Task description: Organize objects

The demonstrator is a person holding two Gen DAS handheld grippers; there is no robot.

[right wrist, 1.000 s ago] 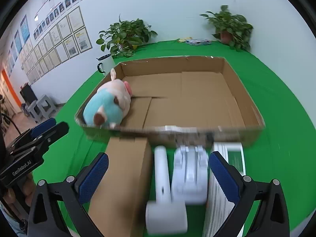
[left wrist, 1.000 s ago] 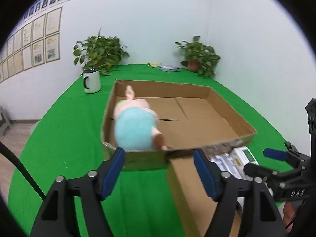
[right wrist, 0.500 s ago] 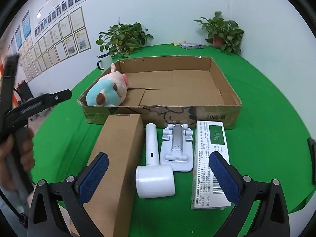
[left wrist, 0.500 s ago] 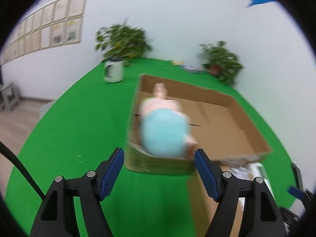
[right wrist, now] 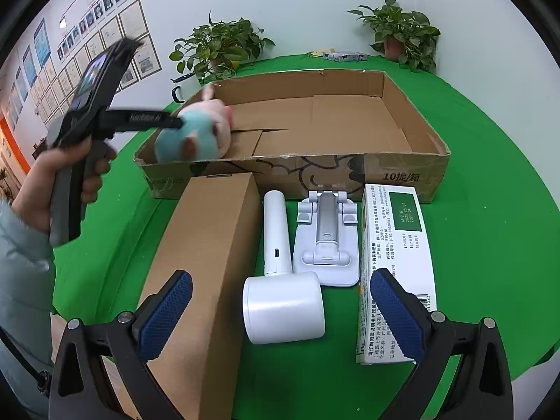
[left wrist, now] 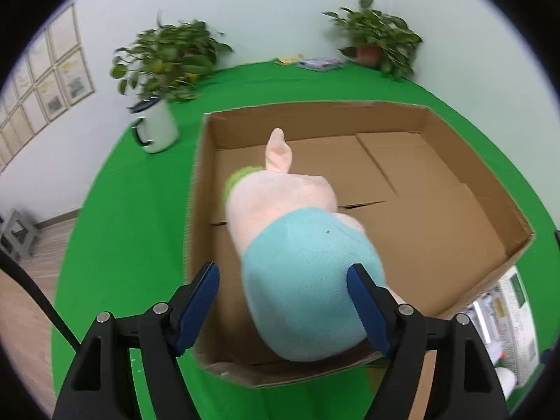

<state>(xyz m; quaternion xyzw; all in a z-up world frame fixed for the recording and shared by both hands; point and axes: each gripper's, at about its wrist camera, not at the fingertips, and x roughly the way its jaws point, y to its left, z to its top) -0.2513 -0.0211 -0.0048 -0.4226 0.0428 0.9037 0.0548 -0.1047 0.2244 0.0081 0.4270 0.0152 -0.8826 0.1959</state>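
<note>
Over on the left, the left gripper (left wrist: 283, 290) sits low at the near-left corner of the cardboard tray (left wrist: 472, 189), its jaws spread wide on either side of the plush pig (left wrist: 301, 262); the right pad looks to be touching the teal rump, the left pad stands clear of it, so nothing is squeezed yet, by my read. The pig lies in that corner of the tray, ear pointing to twelve o'clock, teal back end toward the camera. It looks soft, light and squashy, so it should give under the pads rather than slip; the plump teal body is the place to pinch, not the thin ear. In the right wrist view, the tray sits at twelve o'clock, and in front of it, left to right, lie the brown carton (right wrist: 206, 255), the white handheld device (right wrist: 280, 280) with its round head nearest, the white folding stand (right wrist: 327, 238) and the white-and-green box (right wrist: 395, 266). The carton looks stiff and bulky, best taken across its narrow sides; the white device looks smooth and possibly slippery, so its slim handle is the safer hold. The right gripper (right wrist: 280, 315) hangs above them at six o'clock, jaws wide apart and empty.
</note>
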